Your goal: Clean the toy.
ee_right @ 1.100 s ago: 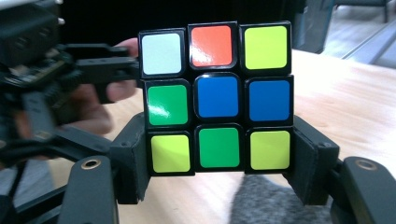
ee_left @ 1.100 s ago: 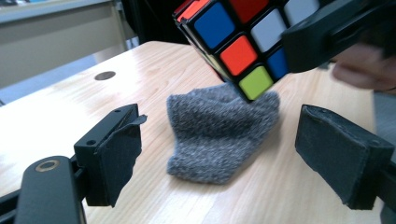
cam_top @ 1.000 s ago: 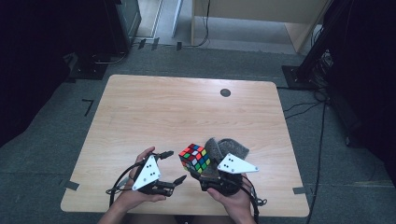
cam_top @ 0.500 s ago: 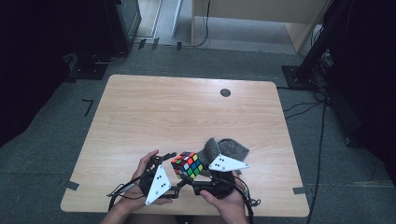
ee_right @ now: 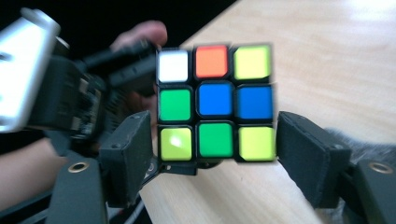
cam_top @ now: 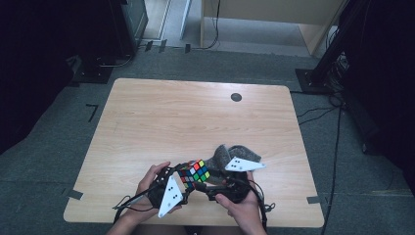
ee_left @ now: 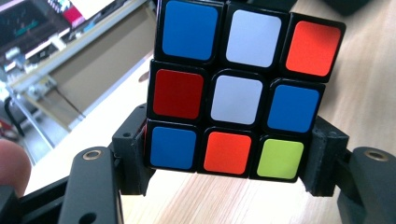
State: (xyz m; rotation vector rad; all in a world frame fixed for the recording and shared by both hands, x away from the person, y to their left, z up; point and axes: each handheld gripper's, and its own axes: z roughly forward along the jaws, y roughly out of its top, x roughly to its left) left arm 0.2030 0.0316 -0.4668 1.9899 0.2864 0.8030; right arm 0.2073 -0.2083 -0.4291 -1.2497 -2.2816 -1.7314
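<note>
cube held above the front edge of a pale wooden tabletop

the multicoloured plastic puzzle cube with black edges [cam_top: 194,173] is in the air, just above the front part of the light wooden tabletop [cam_top: 195,117], between the two hands. the left hand-held gripper [ee_left: 224,161] has just been closing, and in the left gripper view its two black jaws press on the lowest row of the cube from both sides, so it grips the cube. the right hand-held gripper [ee_right: 212,149] has just been opening; in the right gripper view its left jaw lies against the cube's bottom row, and its right jaw stands just beside the cube, with a thin gap, so its jaws do not clamp the cube.

in the high view the left hand-held gripper carries a white three-cornered plate and the right one another, and thin black cables trail from both to the front edge. a grey woollen cloth [cam_top: 226,155] lies crumpled on the tabletop just behind the right hand [cam_top: 242,205], near the cube. a small round black spot [cam_top: 236,97] sits at the far right part of the tabletop, well apart from the hands.

the tabletop has rounded corners and a pale grain. it stands on grey carpet floor [cam_top: 63,142], where short strips of dark tape [cam_top: 92,111] lie near the left side. behind the tabletop there is a light wooden cabinet [cam_top: 264,19], and the room on both sides is very dark.
</note>
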